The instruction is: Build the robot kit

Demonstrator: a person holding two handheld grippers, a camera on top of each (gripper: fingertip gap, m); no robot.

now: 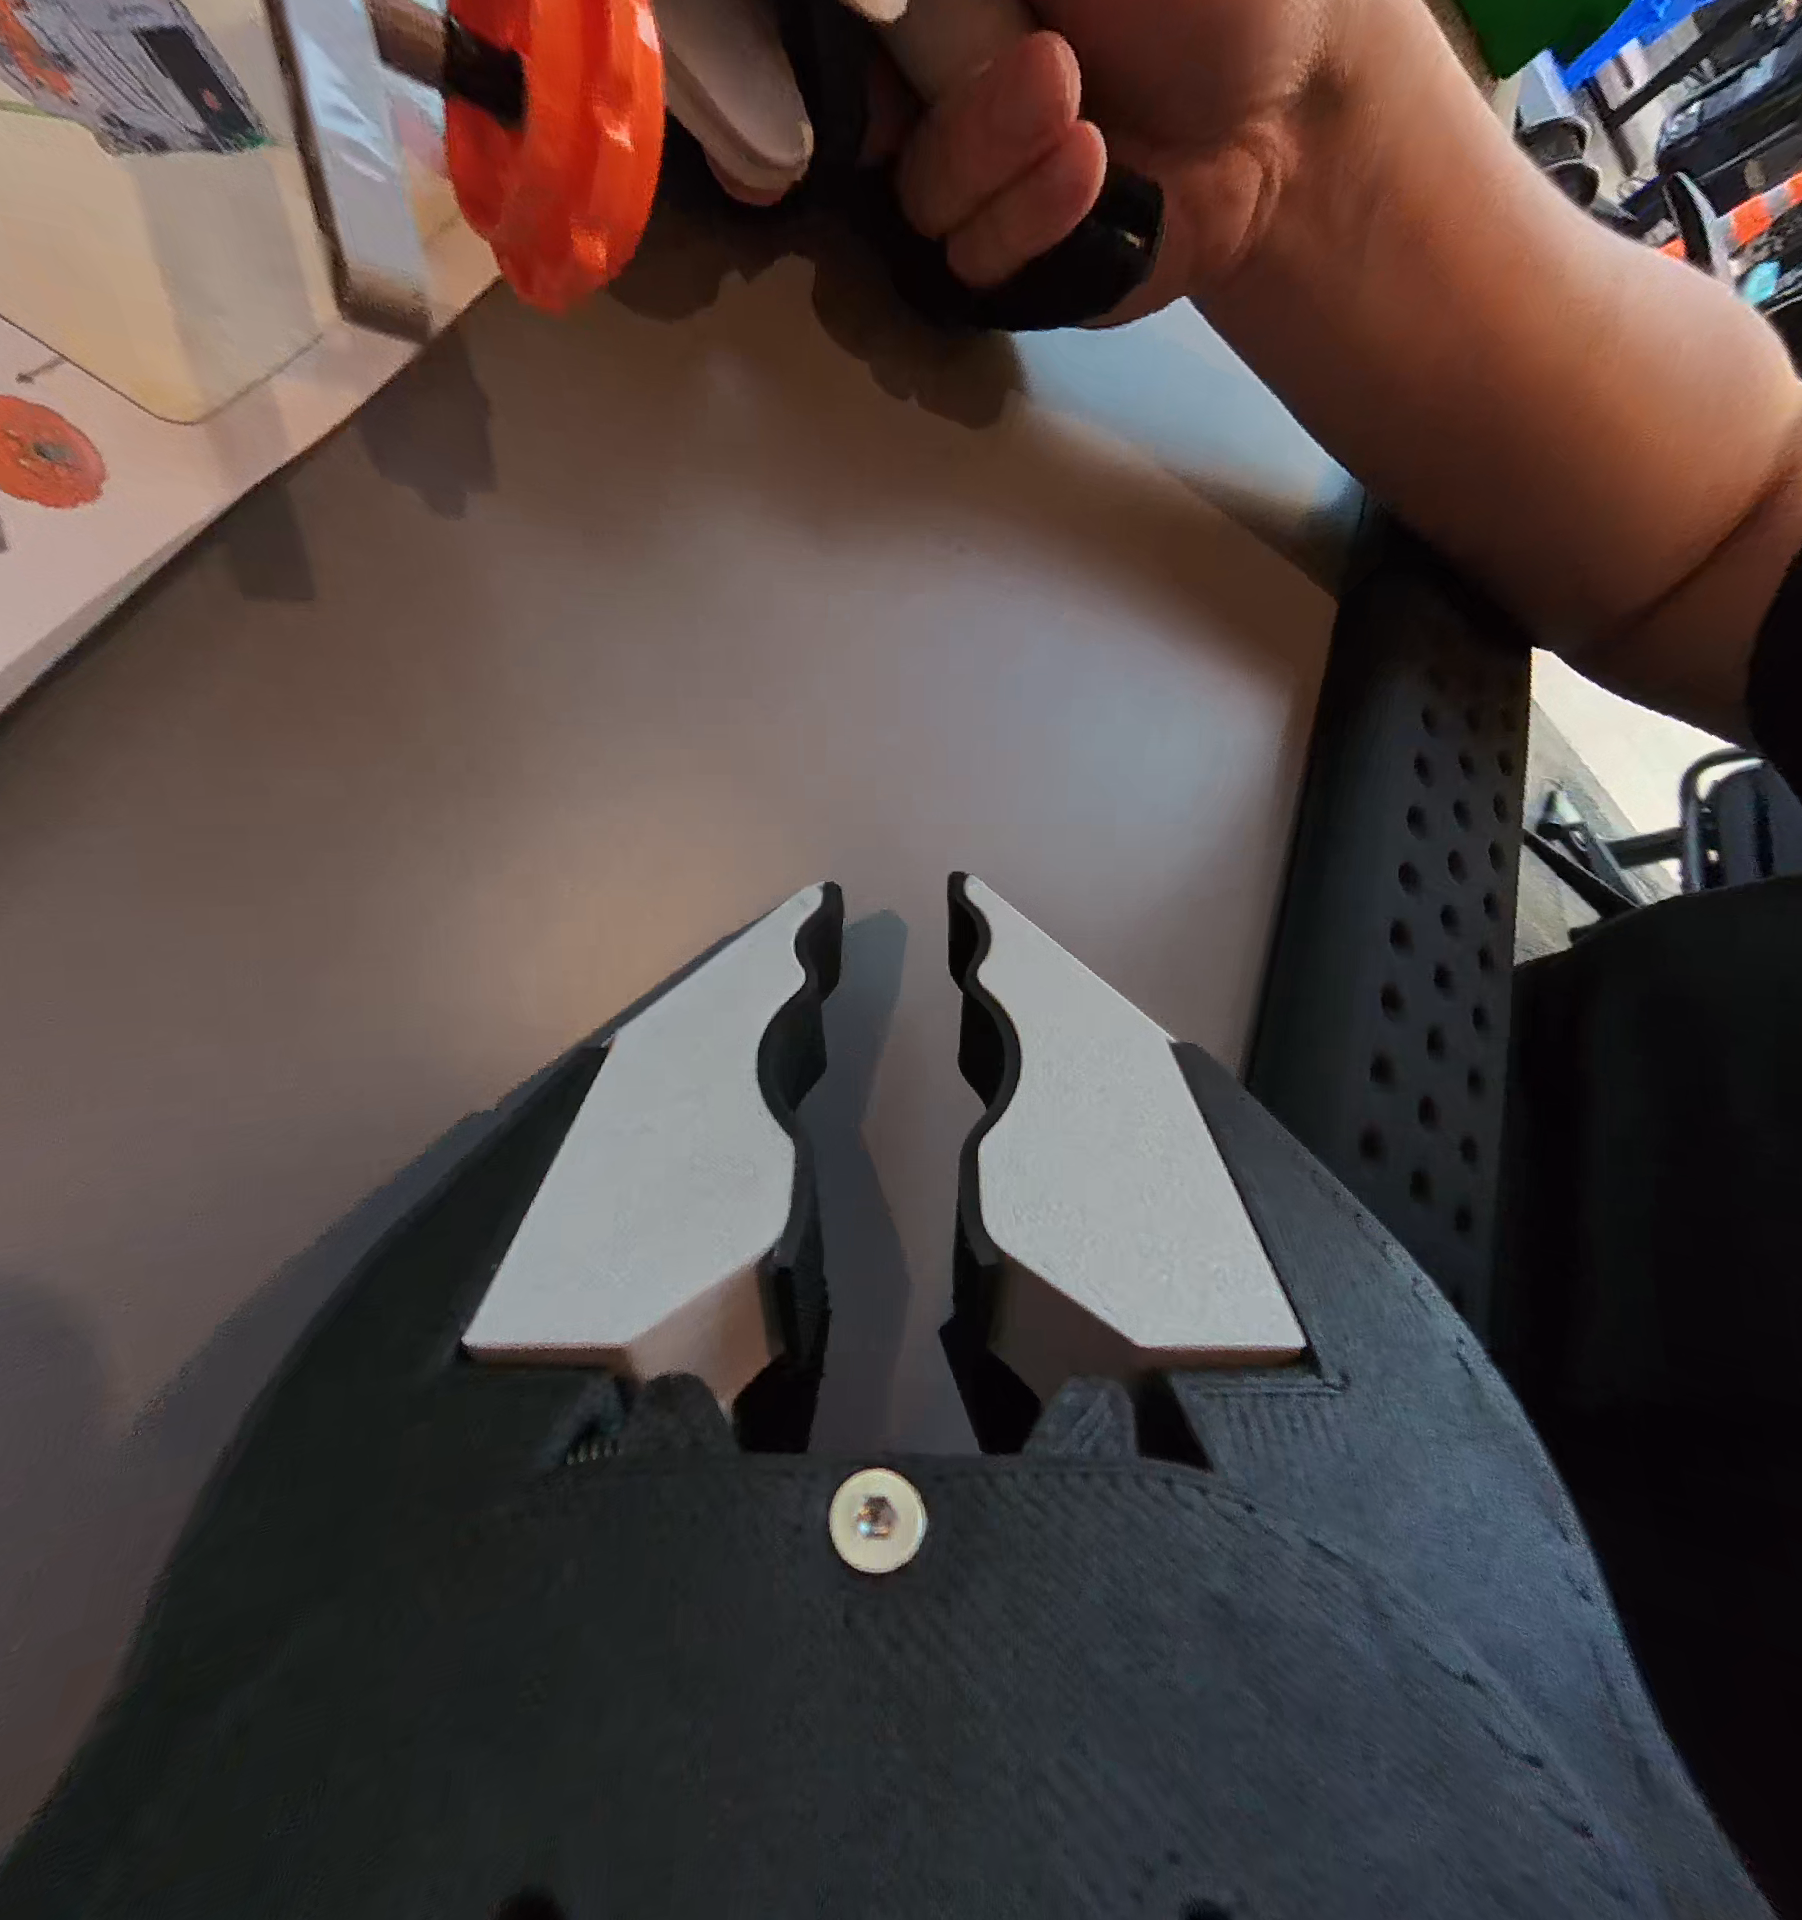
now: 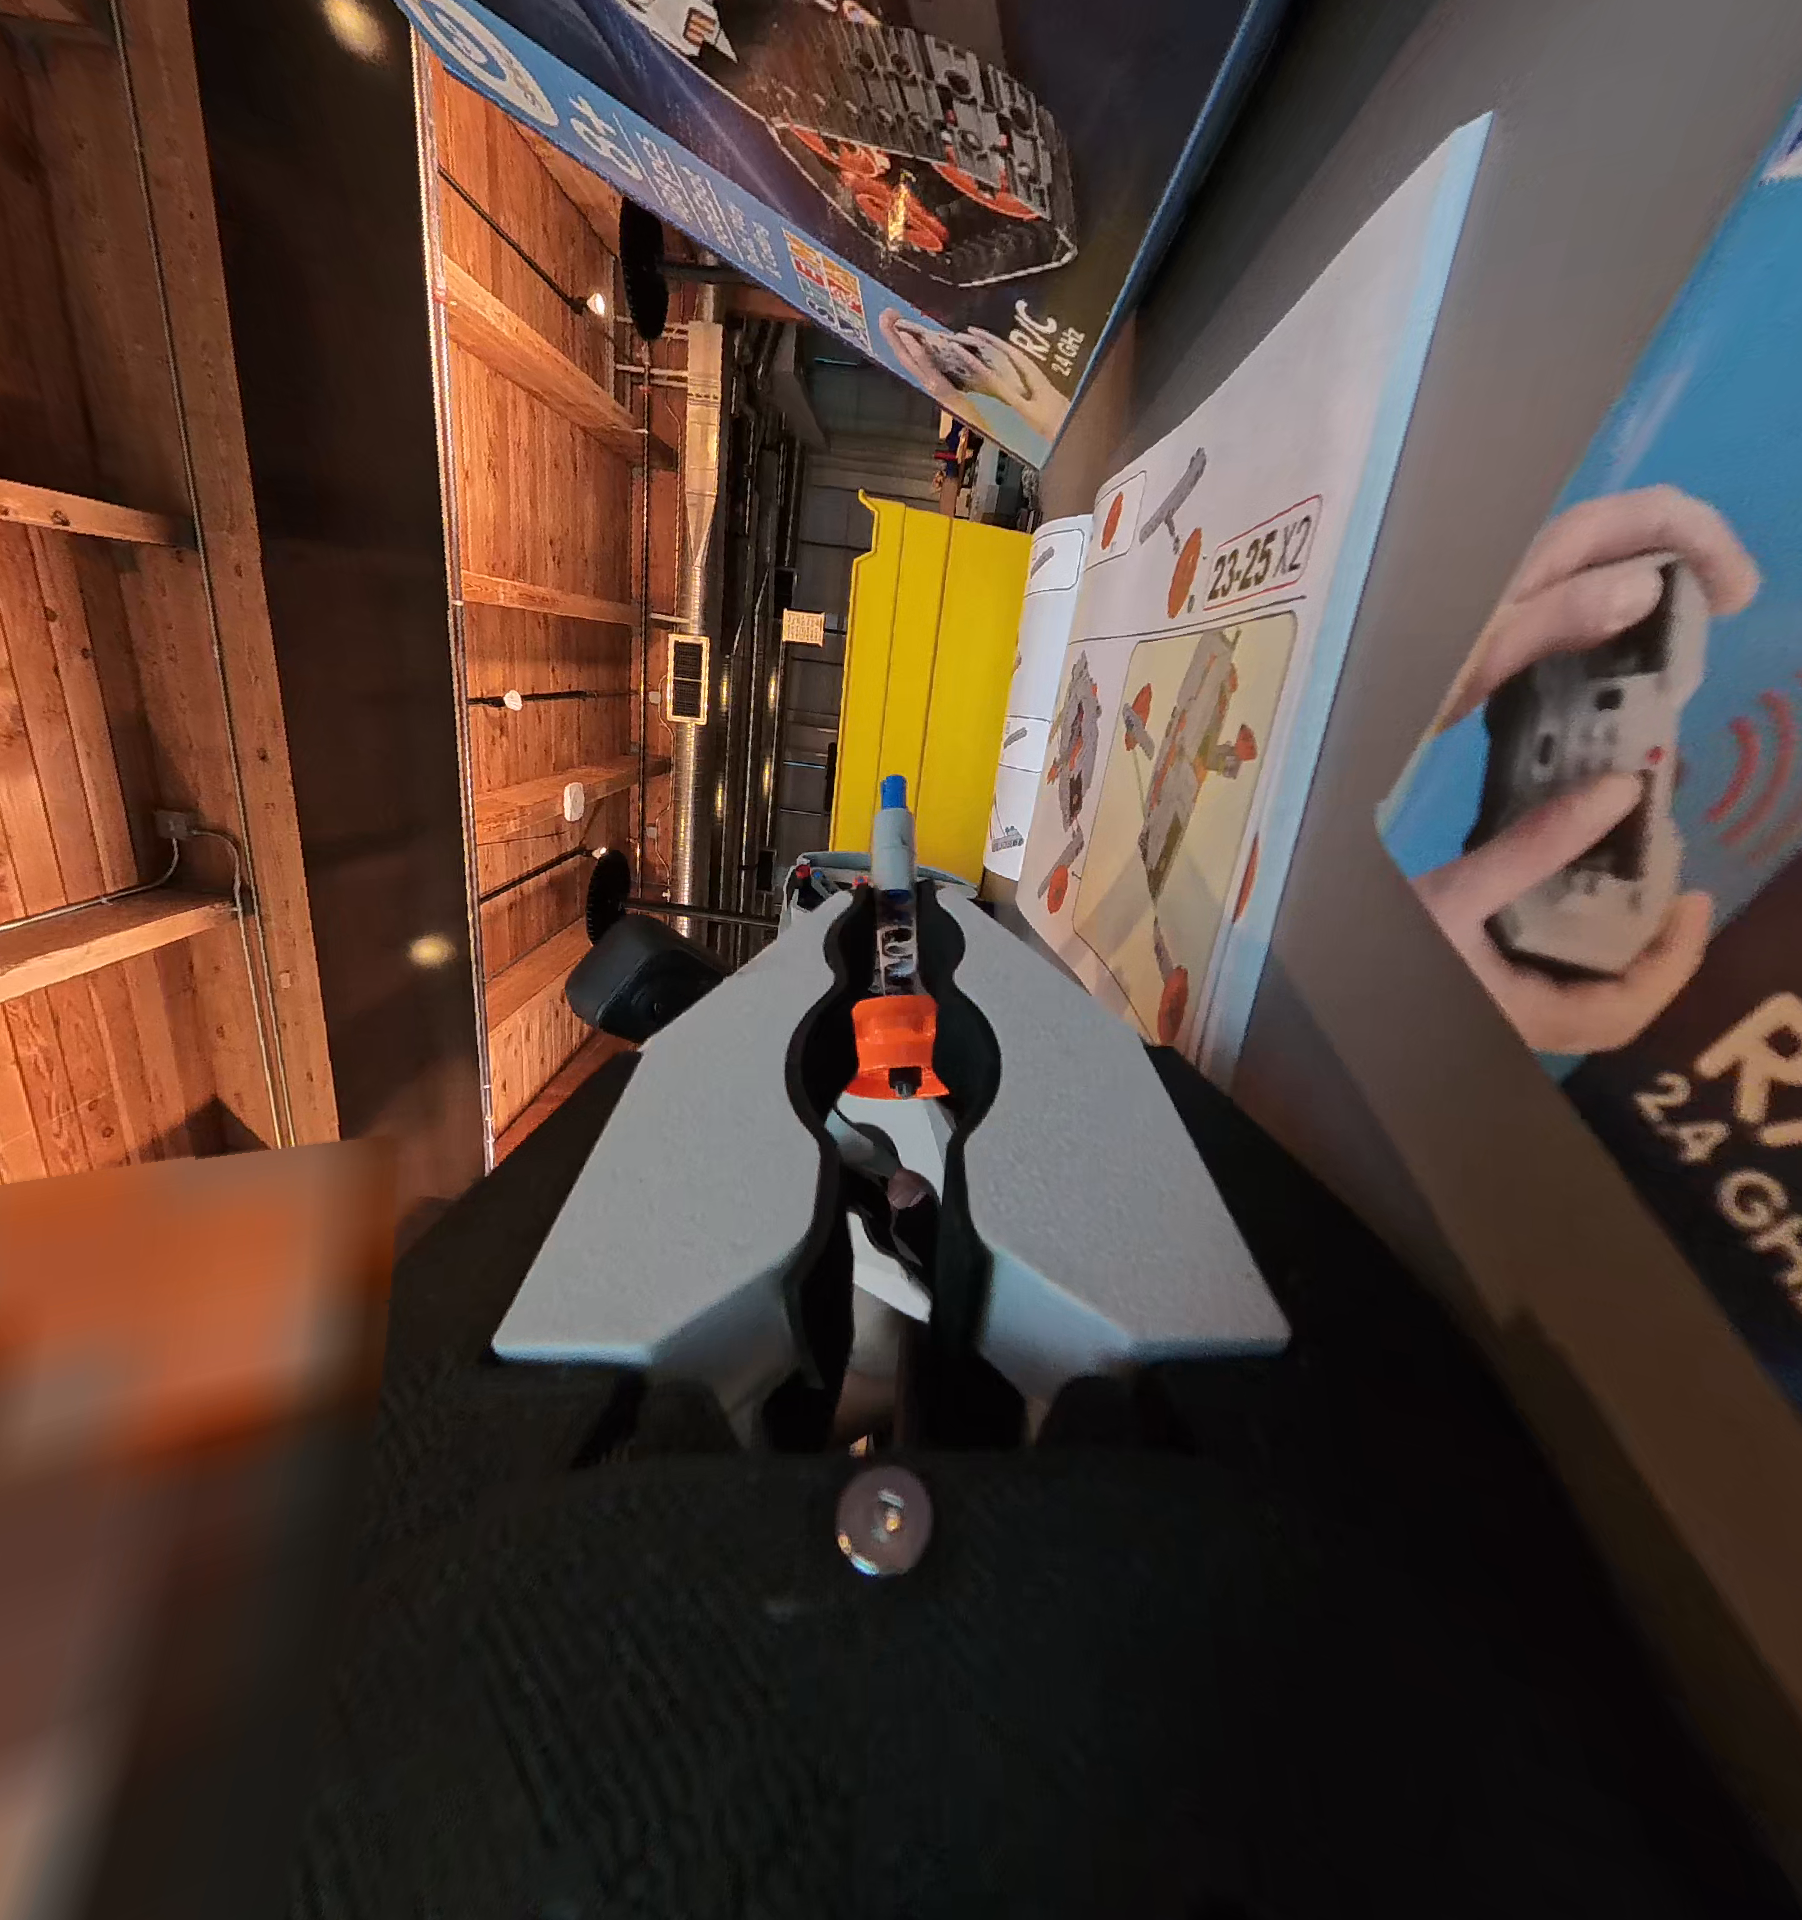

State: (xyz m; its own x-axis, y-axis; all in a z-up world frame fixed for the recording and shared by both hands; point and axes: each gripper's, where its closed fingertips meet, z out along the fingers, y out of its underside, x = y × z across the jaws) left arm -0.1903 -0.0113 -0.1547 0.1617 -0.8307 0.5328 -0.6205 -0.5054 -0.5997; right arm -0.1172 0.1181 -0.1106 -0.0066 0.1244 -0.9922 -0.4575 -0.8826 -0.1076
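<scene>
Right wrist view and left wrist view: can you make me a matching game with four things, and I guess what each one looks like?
Things:
1. left hand-held gripper
2. right hand-held gripper
3. instruction booklet
4. cabinet

Descriptions:
A. yellow, far behind
B. open, nothing between its fingers
C. shut on the orange wheel piece
D. lying open on the table, showing drawings

Pairs: 1-B, 2-C, 3-D, 4-A
</scene>
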